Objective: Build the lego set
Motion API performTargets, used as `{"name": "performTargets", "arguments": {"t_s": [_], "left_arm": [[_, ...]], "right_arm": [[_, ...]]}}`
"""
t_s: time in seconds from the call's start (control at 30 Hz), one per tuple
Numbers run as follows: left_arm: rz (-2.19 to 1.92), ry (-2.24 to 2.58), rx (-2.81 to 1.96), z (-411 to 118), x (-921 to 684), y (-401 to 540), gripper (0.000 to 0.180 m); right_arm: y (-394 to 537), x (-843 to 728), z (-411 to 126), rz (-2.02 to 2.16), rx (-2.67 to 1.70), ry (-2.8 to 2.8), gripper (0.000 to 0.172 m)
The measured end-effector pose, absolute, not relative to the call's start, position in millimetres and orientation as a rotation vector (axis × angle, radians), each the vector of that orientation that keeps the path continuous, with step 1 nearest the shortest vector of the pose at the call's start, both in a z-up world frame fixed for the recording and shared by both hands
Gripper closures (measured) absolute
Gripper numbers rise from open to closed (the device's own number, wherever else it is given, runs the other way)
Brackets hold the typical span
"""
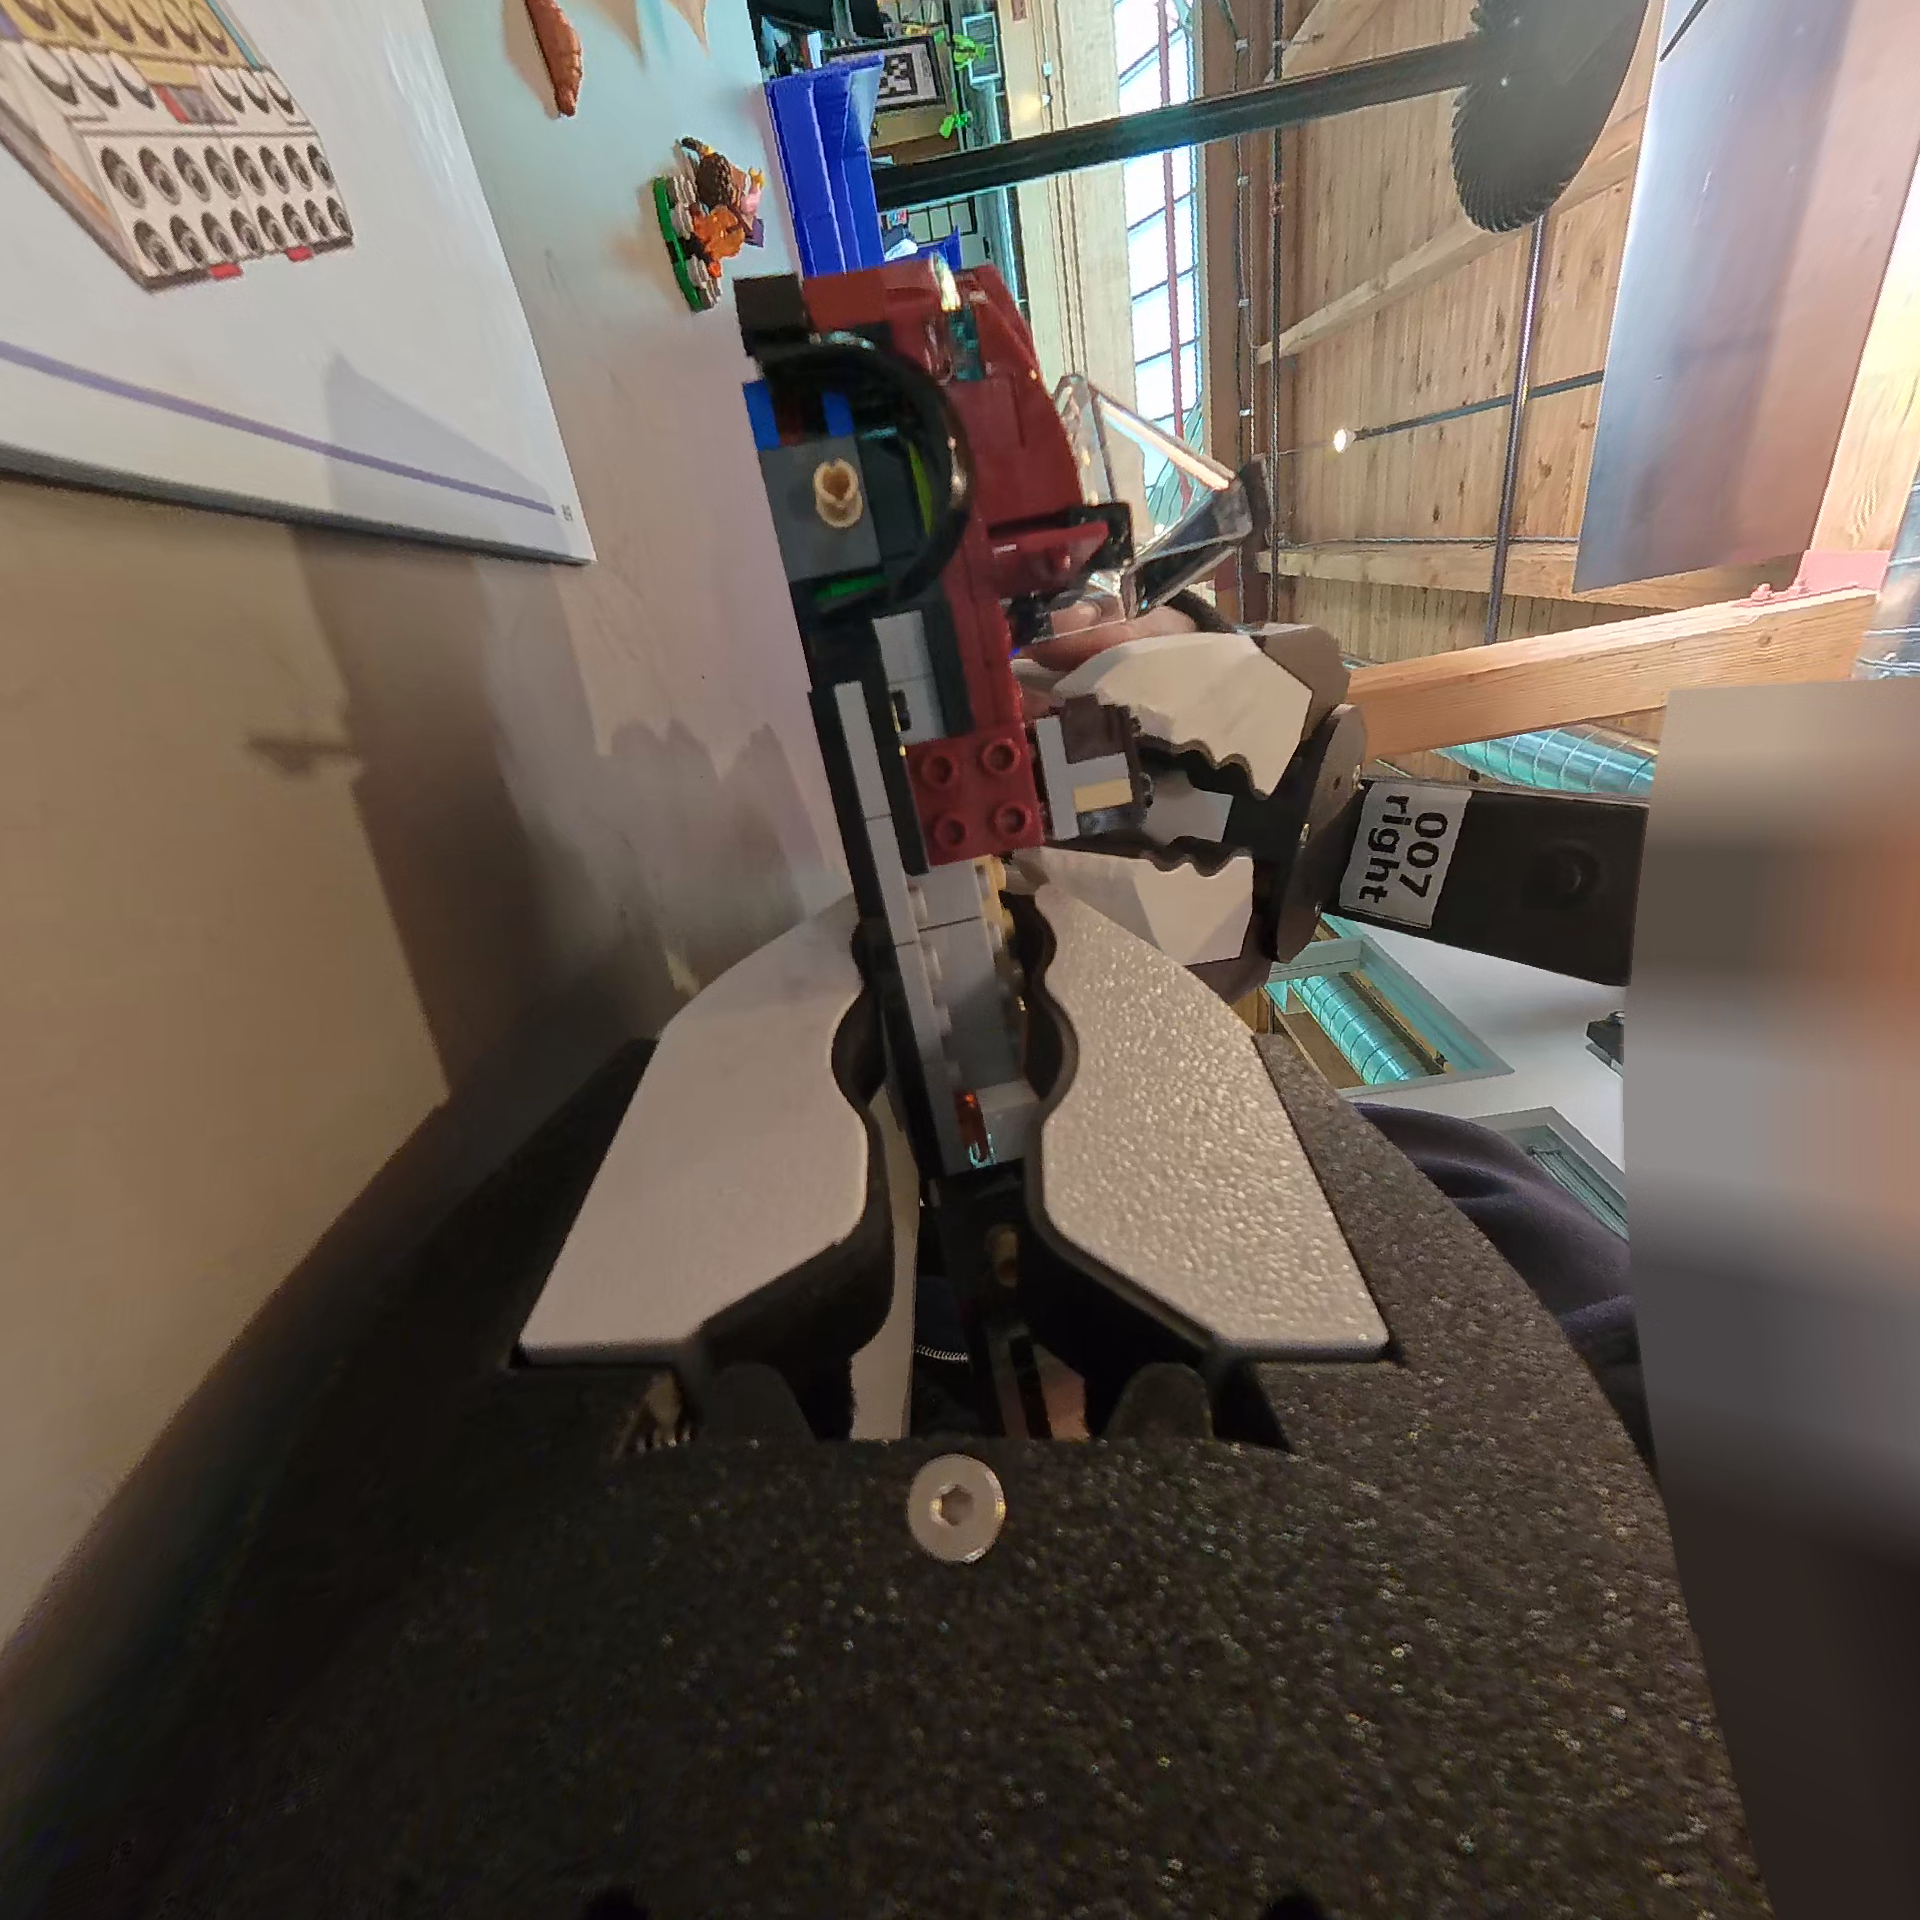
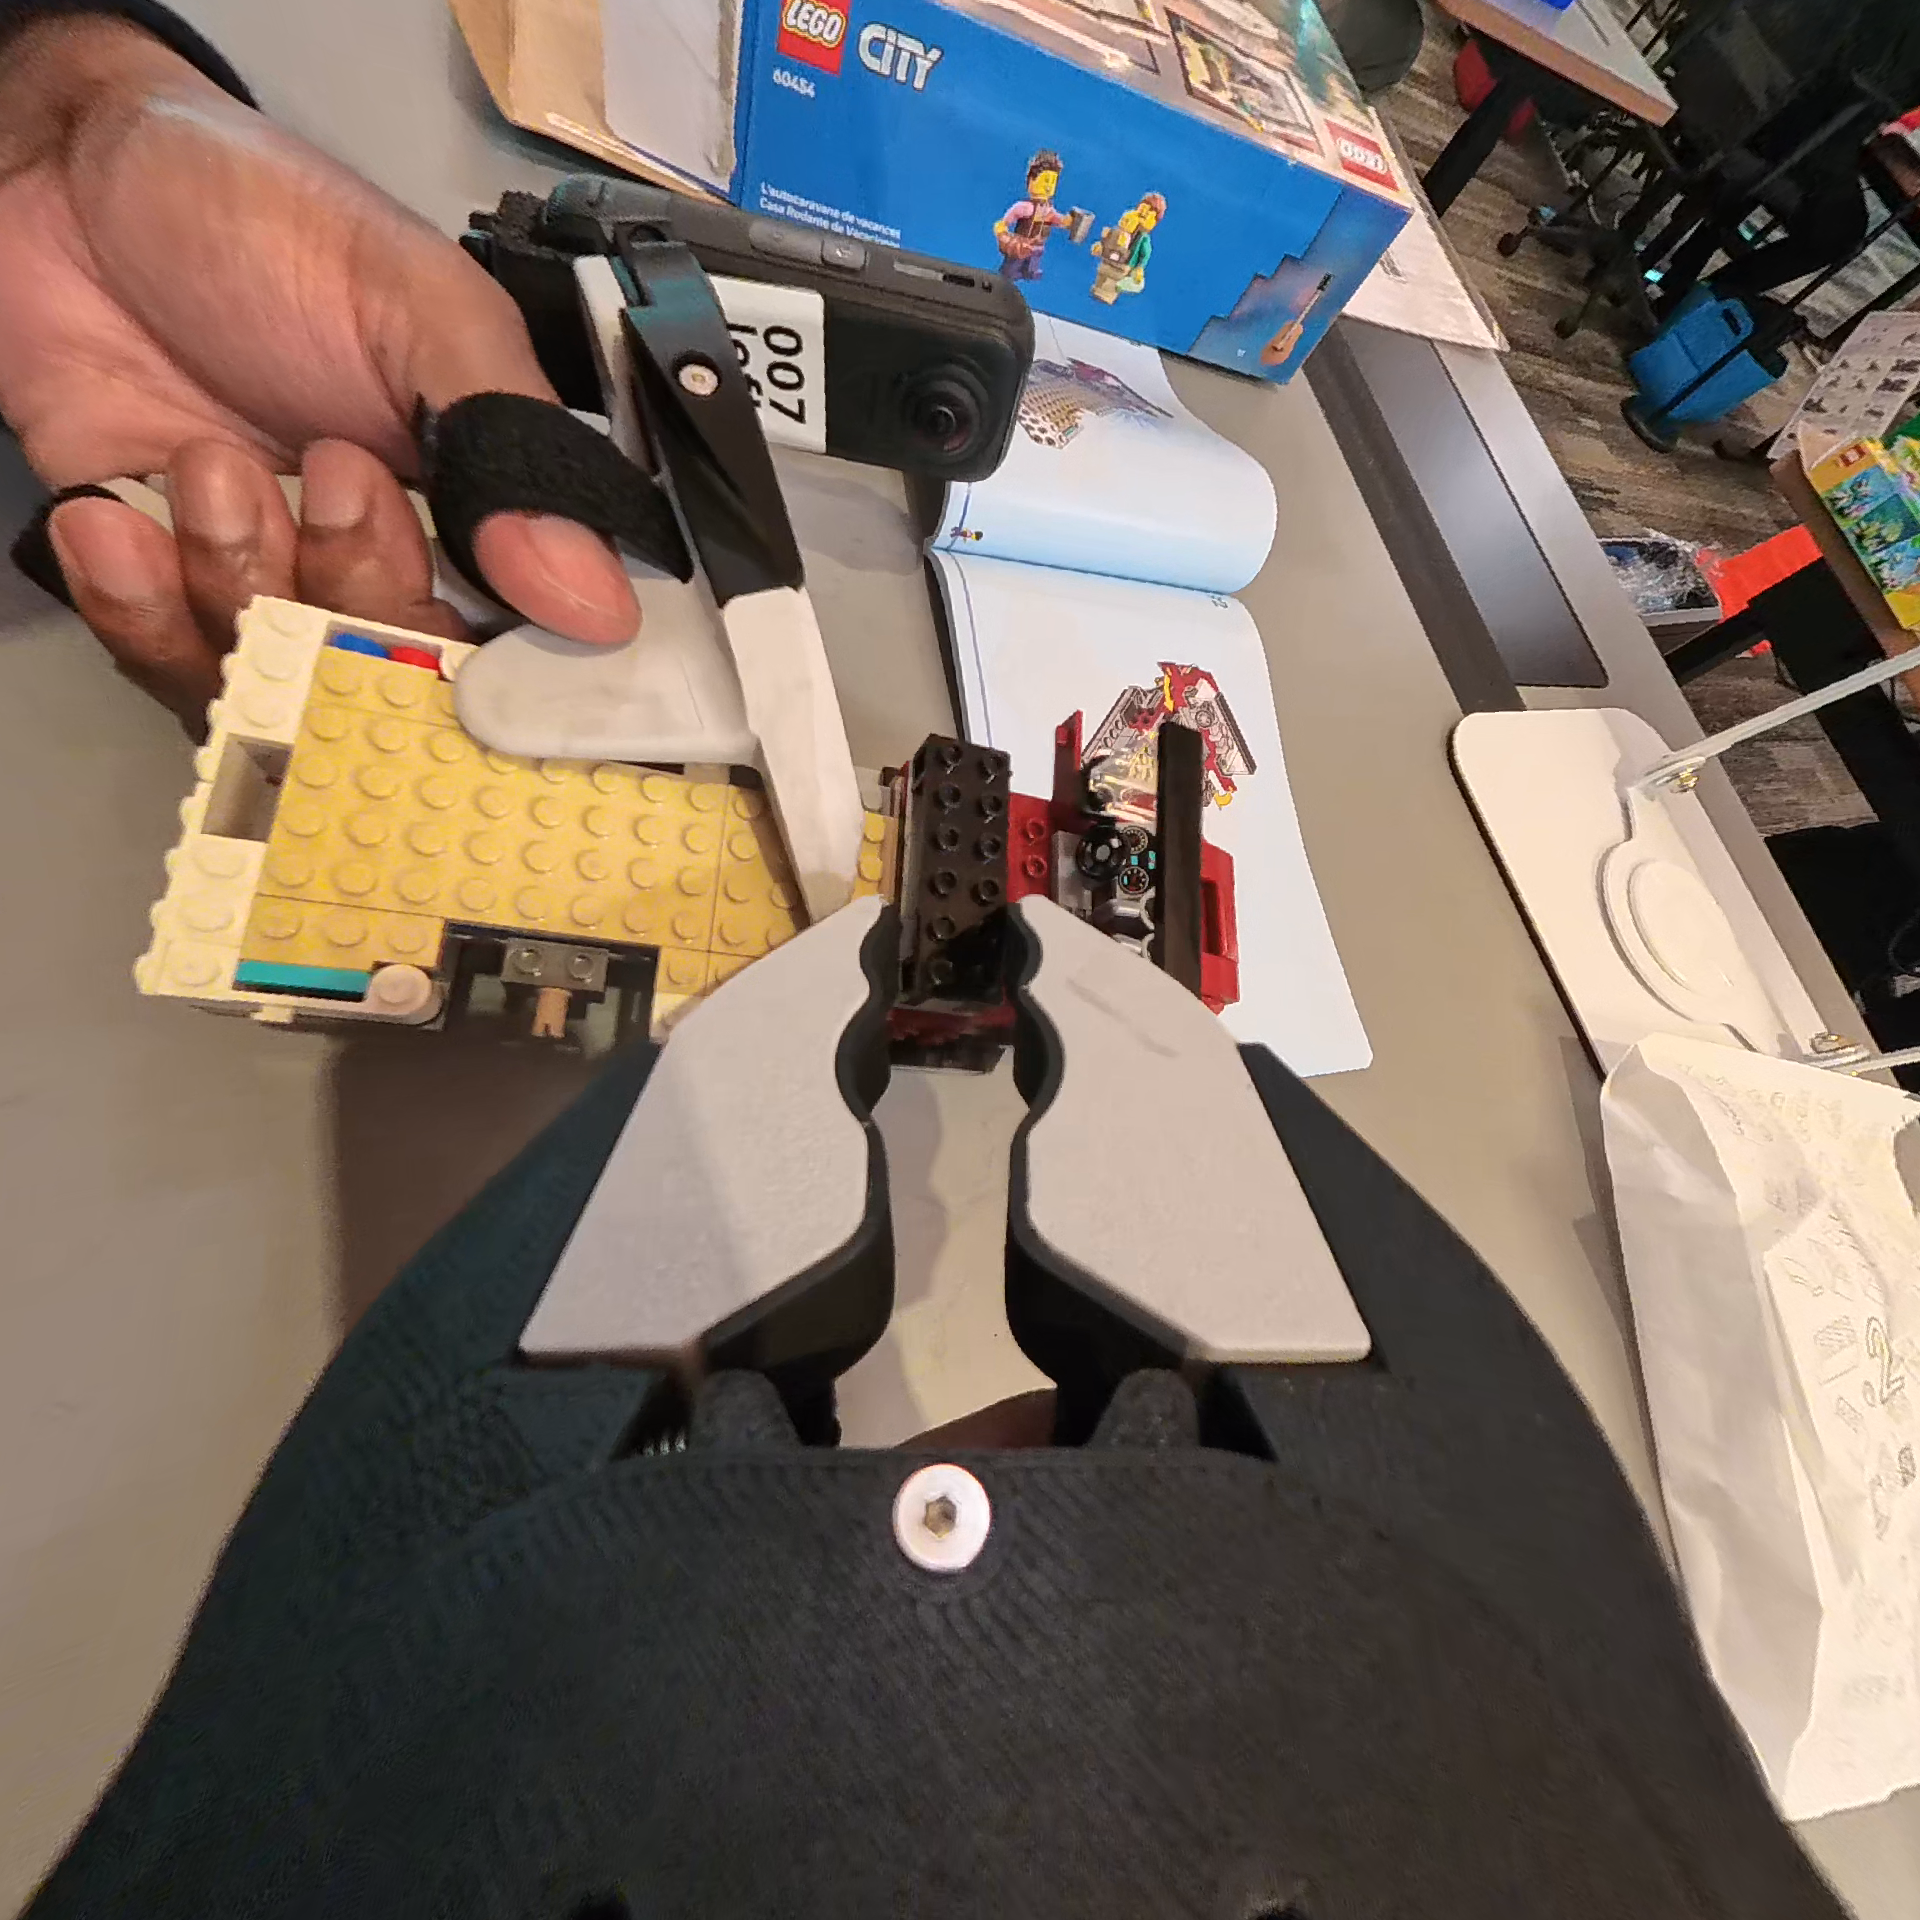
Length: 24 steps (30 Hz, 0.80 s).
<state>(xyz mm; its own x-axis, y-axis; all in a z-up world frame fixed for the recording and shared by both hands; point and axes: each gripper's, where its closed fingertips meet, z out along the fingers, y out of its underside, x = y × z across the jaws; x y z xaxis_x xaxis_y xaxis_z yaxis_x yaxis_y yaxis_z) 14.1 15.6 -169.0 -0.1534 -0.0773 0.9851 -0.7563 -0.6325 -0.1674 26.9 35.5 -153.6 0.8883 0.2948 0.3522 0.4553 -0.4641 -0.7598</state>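
Black brick (image 2: pixel 951 831): pinched at its near end in the right claw (image 2: pixel 951 914), both pads on its sides, the far end sticking out over the dark-red cab (image 2: pixel 1216 904).
Left claw (image 1: pixel 945 935): clamped on the grey and black floor edge of the model (image 2: pixel 468 831), which hangs clear of the counter (image 2: pixel 156 1195); the person's hand (image 2: pixel 208 312) works it from 10 o'clock in the right wrist view.
Model: tan studded floor with low white walls, the cab joined on at its 3 o'clock end.
Risk, brick: the hold is short and at one end, so a push on the free end could swing it askew or pop it out.
Risk, model: it is gripped by a thin edge only; pressure from the right claw could lever it round, or split the cab from the floor.
Risk, booklet (image 2: pixel 1122 623): it lies open right under the cab, so a dropped piece would land there or skid off.
Blue box (image 2: pixel 1039 156): at 12 o'clock, contents not visible.
White paper bag (image 2: pixel 1766 1351): at 4 o'clock, lying flat, contents hidden.
Model's walled corner: holds one blue and one red round piece (image 2: pixel 384 655).
Blue bin (image 1: pixel 821 177): at 12 o'clock in the left wrist view, contents cannot be told.
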Motion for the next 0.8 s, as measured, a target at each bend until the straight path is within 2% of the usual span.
{"name": "performTargets", "arguments": {"t_s": [0.27,0.43,0.8], "left_arm": [[1.840,-0.946,1.628,-168,14,15,0.157],[1.843,-0.939,1.623,-168,14,16,0.157],[1.874,-0.856,1.573,-160,14,20,0.157]], "right_arm": [[36,26,-154,-0.221,-2.082,-0.540,0.152],[35,23,-146,-0.226,-2.035,-0.555,0.146],[12,22,-135,-0.478,-1.856,-0.834,0.119]]}}
